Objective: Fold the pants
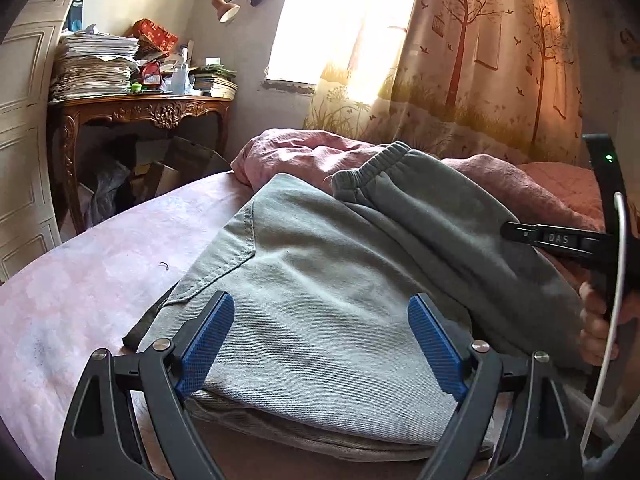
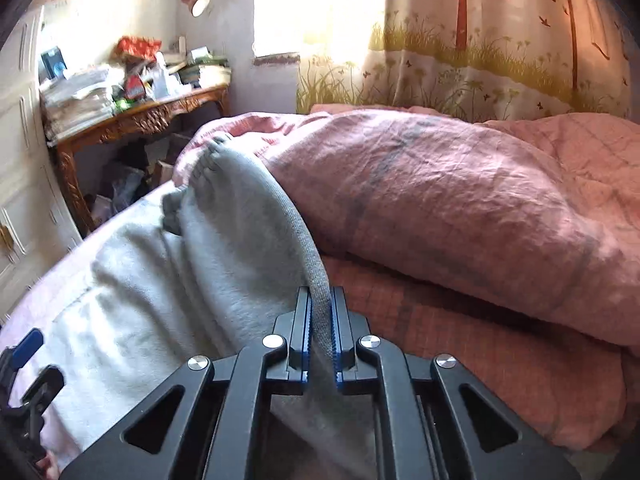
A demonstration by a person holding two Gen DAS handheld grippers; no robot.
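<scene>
Bed [image 1: 80, 280] with a pink sheet carries two garments: light denim jeans [image 1: 320, 280], folded, and grey sweatpants [image 1: 460, 216] draped over their right side, elastic waistband toward the pink duvet [image 2: 440, 200] bunched behind. One tree-print curtain [image 1: 480, 60] hangs by the bright window. One carved wooden worktop [image 1: 160, 110] at the left holds a paper stack [image 1: 94, 64], books and clutter, under one wall lamp [image 1: 228, 10]. Left hand-held gripper [image 1: 320, 344] hangs released over the jeans, blue pads [image 1: 208, 340] well apart. Right hand-held gripper [image 2: 320, 332] is clenched on a fold of the sweatpants' edge; in the left view its side reads "DAS".
</scene>
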